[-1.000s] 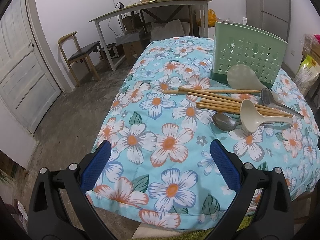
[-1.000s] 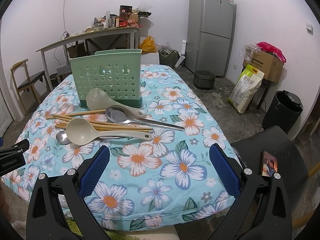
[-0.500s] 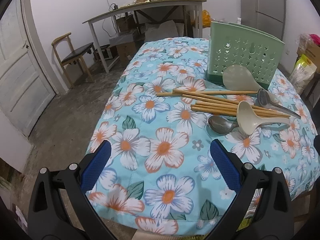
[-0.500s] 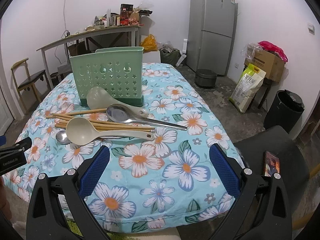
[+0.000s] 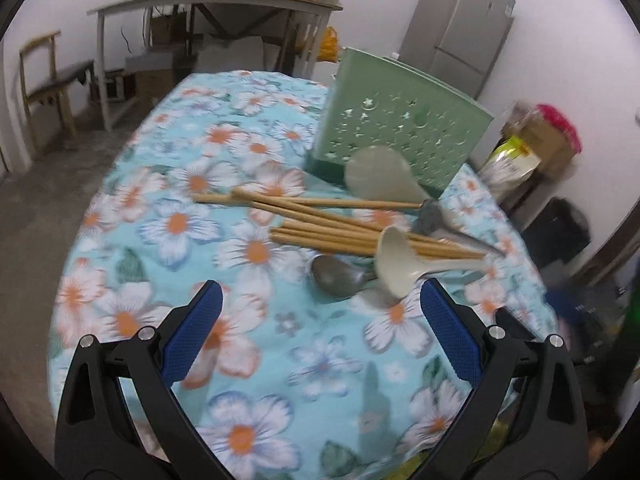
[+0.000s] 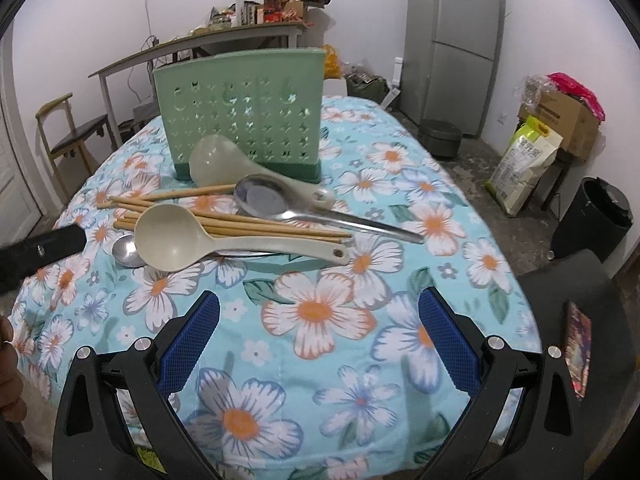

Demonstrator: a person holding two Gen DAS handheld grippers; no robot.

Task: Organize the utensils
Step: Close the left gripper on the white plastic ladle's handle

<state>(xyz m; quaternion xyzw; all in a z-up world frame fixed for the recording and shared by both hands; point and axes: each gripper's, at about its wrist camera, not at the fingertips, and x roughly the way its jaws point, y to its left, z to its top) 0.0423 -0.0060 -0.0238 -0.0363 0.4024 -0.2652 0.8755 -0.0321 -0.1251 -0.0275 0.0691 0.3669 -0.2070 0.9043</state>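
Utensils lie in one heap at frame centre on the flowered bench (image 6: 320, 312), just in front of the green holder (image 6: 240, 112): chopsticks (image 6: 240, 226), cream ladle (image 6: 172, 242), metal spoon (image 6: 260, 200). Both my left fingers (image 5: 320, 328) and right fingers (image 6: 320, 328) are wide open and empty, low in frame, probably ready to pick one.
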